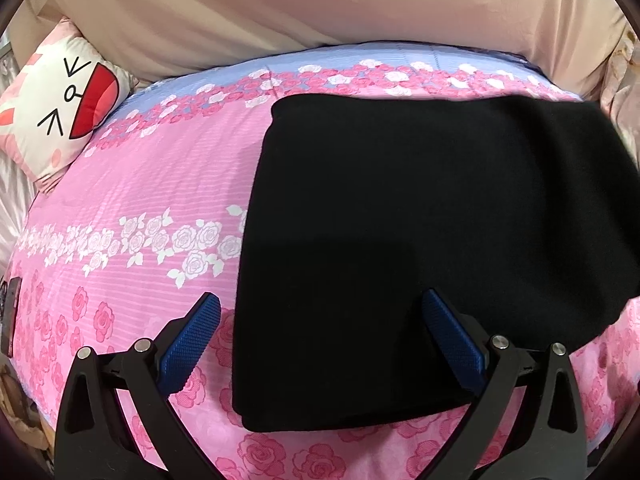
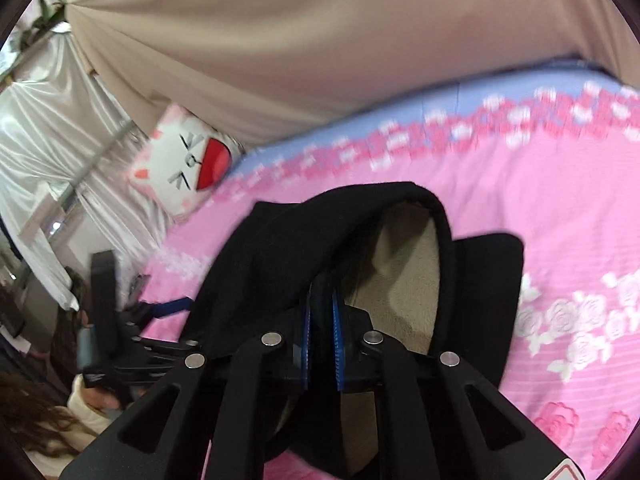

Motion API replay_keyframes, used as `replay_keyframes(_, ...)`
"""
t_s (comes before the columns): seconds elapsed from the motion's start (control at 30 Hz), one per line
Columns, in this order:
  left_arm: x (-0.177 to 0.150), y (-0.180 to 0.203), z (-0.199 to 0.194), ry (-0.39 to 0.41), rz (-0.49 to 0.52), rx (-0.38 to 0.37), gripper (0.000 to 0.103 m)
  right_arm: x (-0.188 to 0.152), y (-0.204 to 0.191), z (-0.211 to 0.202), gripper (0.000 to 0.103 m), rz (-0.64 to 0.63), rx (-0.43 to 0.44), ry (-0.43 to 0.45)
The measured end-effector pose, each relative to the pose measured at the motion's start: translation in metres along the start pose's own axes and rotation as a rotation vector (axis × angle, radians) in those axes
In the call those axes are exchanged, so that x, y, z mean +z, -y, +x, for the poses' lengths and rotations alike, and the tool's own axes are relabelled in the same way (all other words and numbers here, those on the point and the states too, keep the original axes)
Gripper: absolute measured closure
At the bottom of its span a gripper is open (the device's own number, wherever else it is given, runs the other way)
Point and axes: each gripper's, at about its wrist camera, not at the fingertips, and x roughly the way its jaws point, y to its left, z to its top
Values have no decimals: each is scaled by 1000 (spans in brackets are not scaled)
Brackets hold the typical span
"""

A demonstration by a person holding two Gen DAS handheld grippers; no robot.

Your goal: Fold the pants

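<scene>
I have one pair of black pants (image 1: 420, 240) lying on the bed (image 1: 132, 184), already folded down to a thick rectangle toward the right side of the pink rose-print cover. They look like soft, fairly heavy fleece-lined cloth with a pale lining (image 2: 404, 264) showing inside: limp, not slippery, nothing fragile, so I judge they will sag and drag unless taken at an edge through all layers. My right tool (image 2: 322, 344) is clamped on a bunched black edge of the pants and holds it raised, the cloth arching over the fingers. My left tool (image 1: 324, 336) hangs spread wide and empty, its near pad over the pink cover and its far pad over the pants' near edge; whether it touches I cannot tell. Count: one pair of pants, two tools, one cartoon-face pillow (image 1: 60, 100) at the far left corner
</scene>
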Motion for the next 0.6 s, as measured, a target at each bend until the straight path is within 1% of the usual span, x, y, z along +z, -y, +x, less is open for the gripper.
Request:
replay_keyframes(0.03,0,2,-1,3,11,-6,5,-4,4,1,95,12,-23,-4)
replay_keyframes(0.07,0,3,0,2,18,-9,5,-9,13,7,95,25,-66,-21)
replay_keyframes(0.1,-1,4,1,0,24,-13,5,-19,26,19,95,42,-135,-52)
replay_keyframes(0.13,-2,6,5,-5,25,-29,5,-27,38,28,95,71,-119,-57)
replay_keyframes(0.17,-2,6,6,-6,19,-29,5,-29,45,25,96,116,-71,-26)
replay_keyframes(0.2,-1,6,6,-6,16,-32,5,-28,48,20,95,160,-41,-28)
replay_keyframes(0.27,1,1,-1,2,18,-57,5,-25,43,5,92,164,-68,1)
replay_keyframes(0.3,1,-6,-8,17,9,-73,5,-25,40,-9,85,161,-102,22)
replay_keyframes(0.33,1,-14,-16,37,-9,-82,5,-26,41,-17,82,170,-110,27)
replay_keyframes(0.37,0,-23,-22,50,-30,-88,5,-30,42,-31,77,193,-107,36)
replay_keyframes(0.4,-2,-37,-28,56,-63,-96,5,-35,43,-39,61,210,-99,45)
replay_keyframes(0.43,-3,-48,-32,56,-90,-104,5,-41,43,-48,53,225,-88,49)
replay_keyframes(0.47,-5,-60,-34,52,-126,-110,5,-46,44,-52,40,231,-79,46)
replay_keyframes(0.5,-7,-71,-33,41,-160,-108,5,-53,43,-56,36,242,-58,40)
replay_keyframes(0.6,-15,-87,-19,-11,-210,-106,5,-66,36,-55,36,281,61,23)
